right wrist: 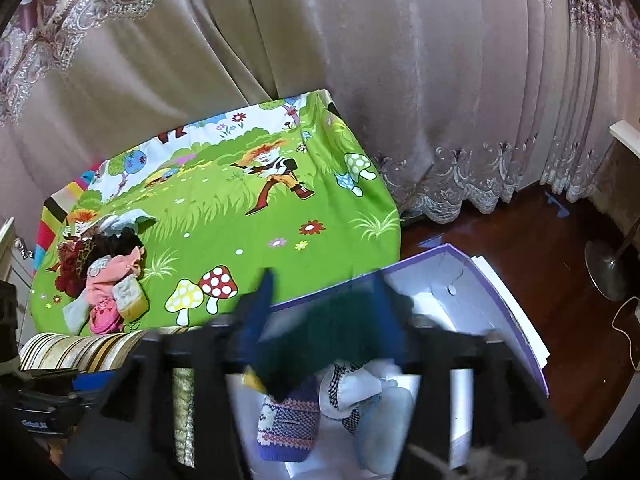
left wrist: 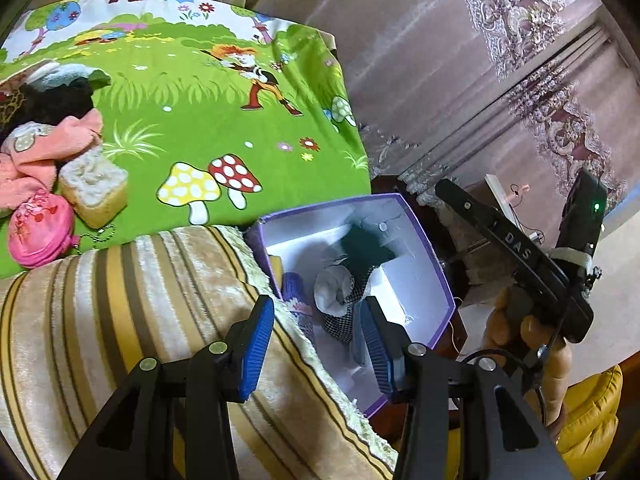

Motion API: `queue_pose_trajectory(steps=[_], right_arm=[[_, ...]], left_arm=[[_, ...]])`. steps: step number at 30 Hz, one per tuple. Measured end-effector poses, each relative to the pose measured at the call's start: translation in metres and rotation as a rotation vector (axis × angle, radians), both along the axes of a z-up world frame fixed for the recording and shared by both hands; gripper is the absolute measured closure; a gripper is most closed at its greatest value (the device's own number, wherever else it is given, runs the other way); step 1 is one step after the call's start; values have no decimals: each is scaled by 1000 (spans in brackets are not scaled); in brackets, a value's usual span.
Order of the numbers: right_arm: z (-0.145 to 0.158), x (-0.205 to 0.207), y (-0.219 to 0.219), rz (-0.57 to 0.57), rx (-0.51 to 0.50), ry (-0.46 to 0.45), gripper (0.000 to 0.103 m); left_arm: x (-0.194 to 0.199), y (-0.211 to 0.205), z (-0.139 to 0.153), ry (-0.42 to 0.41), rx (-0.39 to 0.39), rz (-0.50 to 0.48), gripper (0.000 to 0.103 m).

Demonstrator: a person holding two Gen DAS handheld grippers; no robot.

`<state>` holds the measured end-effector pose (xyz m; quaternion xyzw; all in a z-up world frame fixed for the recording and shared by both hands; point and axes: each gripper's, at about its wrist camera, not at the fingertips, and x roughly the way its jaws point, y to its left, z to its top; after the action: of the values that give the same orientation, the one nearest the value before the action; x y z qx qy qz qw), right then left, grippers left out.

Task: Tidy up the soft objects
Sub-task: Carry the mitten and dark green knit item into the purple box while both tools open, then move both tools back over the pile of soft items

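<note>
My left gripper [left wrist: 316, 344] is released and empty. My right gripper [right wrist: 326, 312] lets go of the dark green cloth [right wrist: 340, 332] over the box [right wrist: 516, 308]; it looks light and limp, so I would pinch a fold.

The place is a lived-in room of a home, most likely a bedroom or sitting room. Heavy mauve curtains [right wrist: 400, 60] with ornate lace trim hang to a dark polished wooden floor [right wrist: 500, 264]. A child's cartoon sheet [right wrist: 248, 216], green with mushrooms and a running figure, covers a bed or couch, and a plush striped gold-and-cream blanket [left wrist: 132, 312] lies across its near edge. A heap of small garments [right wrist: 104, 276] sits on the sheet, and a purple cardboard box [right wrist: 508, 300] on the floor holds socks and soft cloths. The round base of a standing fan or lamp [right wrist: 608, 264] stands nearby.
</note>
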<state>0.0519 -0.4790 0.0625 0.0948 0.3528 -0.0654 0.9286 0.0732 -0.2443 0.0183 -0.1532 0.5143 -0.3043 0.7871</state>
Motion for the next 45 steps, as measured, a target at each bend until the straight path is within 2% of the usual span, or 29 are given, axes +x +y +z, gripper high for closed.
queue_pose_trajectory(steps=[6, 12, 16, 24, 28, 37, 45], right_arm=[[0, 0, 9, 32, -8, 10, 38], [10, 2, 21, 59, -12, -6, 38], [17, 6, 33, 85, -14, -19, 38], [29, 22, 72, 153, -47, -40, 38], [32, 33, 92, 195, -53, -42, 38], [29, 61, 142, 309, -53, -22, 38], [25, 93, 178, 384, -42, 10, 38]], left_arm=[[5, 15, 4, -36, 18, 75, 56], [8, 38, 19, -188, 96, 150, 56], [15, 59, 25, -229, 127, 181, 56], [31, 126, 33, -249, 129, 304, 56], [37, 156, 35, -263, 163, 355, 56], [61, 230, 28, -208, 135, 476, 56], [87, 262, 25, -187, 109, 526, 56]])
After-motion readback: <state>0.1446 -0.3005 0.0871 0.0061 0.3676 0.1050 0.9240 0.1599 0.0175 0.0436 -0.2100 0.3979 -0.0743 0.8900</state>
